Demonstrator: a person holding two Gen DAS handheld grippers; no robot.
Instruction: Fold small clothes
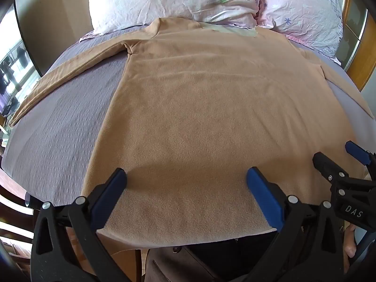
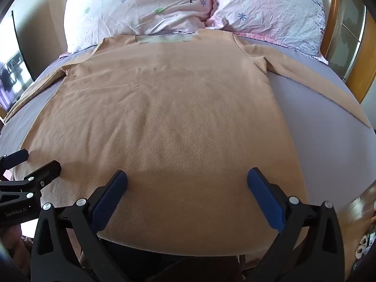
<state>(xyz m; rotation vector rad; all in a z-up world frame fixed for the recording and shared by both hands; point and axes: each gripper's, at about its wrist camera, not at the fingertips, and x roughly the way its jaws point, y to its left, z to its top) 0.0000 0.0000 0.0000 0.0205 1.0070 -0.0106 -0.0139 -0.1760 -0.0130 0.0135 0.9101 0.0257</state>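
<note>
Left wrist view: tan long-sleeved shirt (image 1: 199,117) spread flat on grey-purple bed cover (image 1: 58,141), collar at 12 o'clock against two floral pillows (image 1: 169,0), hem at 6 o'clock at bed edge. One sleeve (image 1: 58,77) extended toward 9 o'clock. Left gripper (image 1: 186,176) over hem area, blue pads wide apart, nothing between them; contact with fabric not determinable. At 3 o'clock, right gripper (image 1: 333,159) near right hem corner, fingers separated.

Right wrist view: at 9 o'clock, left gripper (image 2: 35,162) beside left hem corner of shirt (image 2: 176,117), fingers separated. Right gripper (image 2: 186,176) over hem at 6 o'clock, pads spread wide, empty. Other sleeve (image 2: 317,82) extended toward 3 o'clock across bed cover (image 2: 317,129). Pillows (image 2: 141,4) at 12 o'clock. Wooden headboard (image 2: 333,23) at 2 o'clock.
</note>
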